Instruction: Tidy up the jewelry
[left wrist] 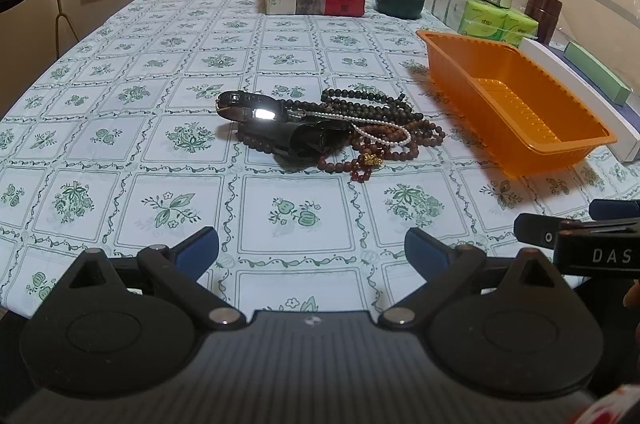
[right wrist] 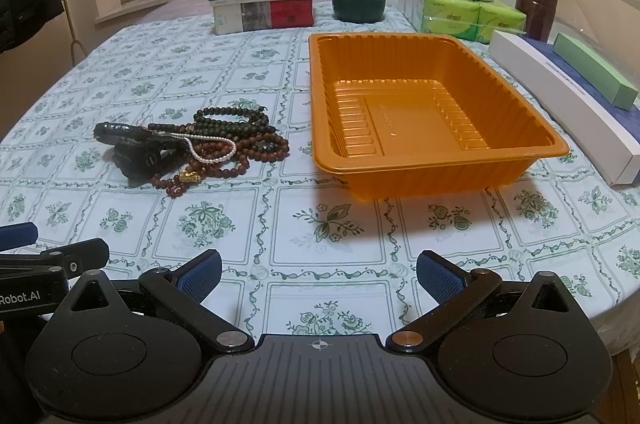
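Both the left gripper point(left wrist: 312, 244) and the right gripper point(right wrist: 318, 274) hover wide apart and empty over the floral tablecloth point(right wrist: 224, 224). Ahead, a tangled heap of dark wooden bead strings point(right wrist: 240, 140), a white pearl strand point(right wrist: 212, 154) and what may be a black watch point(right wrist: 140, 154) lies beside the empty orange ribbed plastic tray point(right wrist: 440, 160). Lifting one strand could drag its neighbours.

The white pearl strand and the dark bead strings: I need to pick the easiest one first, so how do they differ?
The white pearl strand has tiny pale beads; the dark bead strings have larger brown and blackish beads. The pearl strand lies on top of the pile as one thin loop; the dark bead strings are coiled and tangled beneath it. Both rest on the tablecloth, outside the orange tray.
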{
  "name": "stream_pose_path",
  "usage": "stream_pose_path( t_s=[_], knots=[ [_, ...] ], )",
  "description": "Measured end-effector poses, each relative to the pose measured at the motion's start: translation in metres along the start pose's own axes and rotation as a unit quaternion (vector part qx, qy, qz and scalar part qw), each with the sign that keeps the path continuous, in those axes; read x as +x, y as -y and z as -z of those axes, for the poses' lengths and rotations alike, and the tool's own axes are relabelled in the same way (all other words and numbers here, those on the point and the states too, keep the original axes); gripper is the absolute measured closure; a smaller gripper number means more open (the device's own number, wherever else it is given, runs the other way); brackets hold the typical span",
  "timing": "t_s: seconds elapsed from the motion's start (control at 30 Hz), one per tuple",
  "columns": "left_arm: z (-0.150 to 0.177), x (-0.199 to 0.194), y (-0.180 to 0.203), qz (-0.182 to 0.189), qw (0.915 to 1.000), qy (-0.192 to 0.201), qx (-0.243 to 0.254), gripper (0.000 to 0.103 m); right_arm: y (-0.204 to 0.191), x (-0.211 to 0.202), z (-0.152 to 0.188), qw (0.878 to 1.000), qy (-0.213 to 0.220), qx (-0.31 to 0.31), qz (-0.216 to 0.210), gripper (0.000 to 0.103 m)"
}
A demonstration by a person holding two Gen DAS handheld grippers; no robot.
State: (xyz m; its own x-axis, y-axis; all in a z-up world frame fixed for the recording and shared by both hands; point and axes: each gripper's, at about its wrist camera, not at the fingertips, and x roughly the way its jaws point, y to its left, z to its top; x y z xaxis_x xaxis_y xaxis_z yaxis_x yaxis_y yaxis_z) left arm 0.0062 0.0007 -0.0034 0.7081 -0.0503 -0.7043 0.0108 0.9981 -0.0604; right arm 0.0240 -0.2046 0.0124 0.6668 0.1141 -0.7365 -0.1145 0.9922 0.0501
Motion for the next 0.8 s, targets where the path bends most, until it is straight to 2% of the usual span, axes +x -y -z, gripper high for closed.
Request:
stream_pose_path(
  t_s=[0.8],
  knots=[
    [0.0009,-0.0012,0.0012,0.001,1.0,0.0,0.001,0.004,0.0004,-0.0024,0.0,1.0,0.0,0.001,-0.001,0.0]
  ],
)
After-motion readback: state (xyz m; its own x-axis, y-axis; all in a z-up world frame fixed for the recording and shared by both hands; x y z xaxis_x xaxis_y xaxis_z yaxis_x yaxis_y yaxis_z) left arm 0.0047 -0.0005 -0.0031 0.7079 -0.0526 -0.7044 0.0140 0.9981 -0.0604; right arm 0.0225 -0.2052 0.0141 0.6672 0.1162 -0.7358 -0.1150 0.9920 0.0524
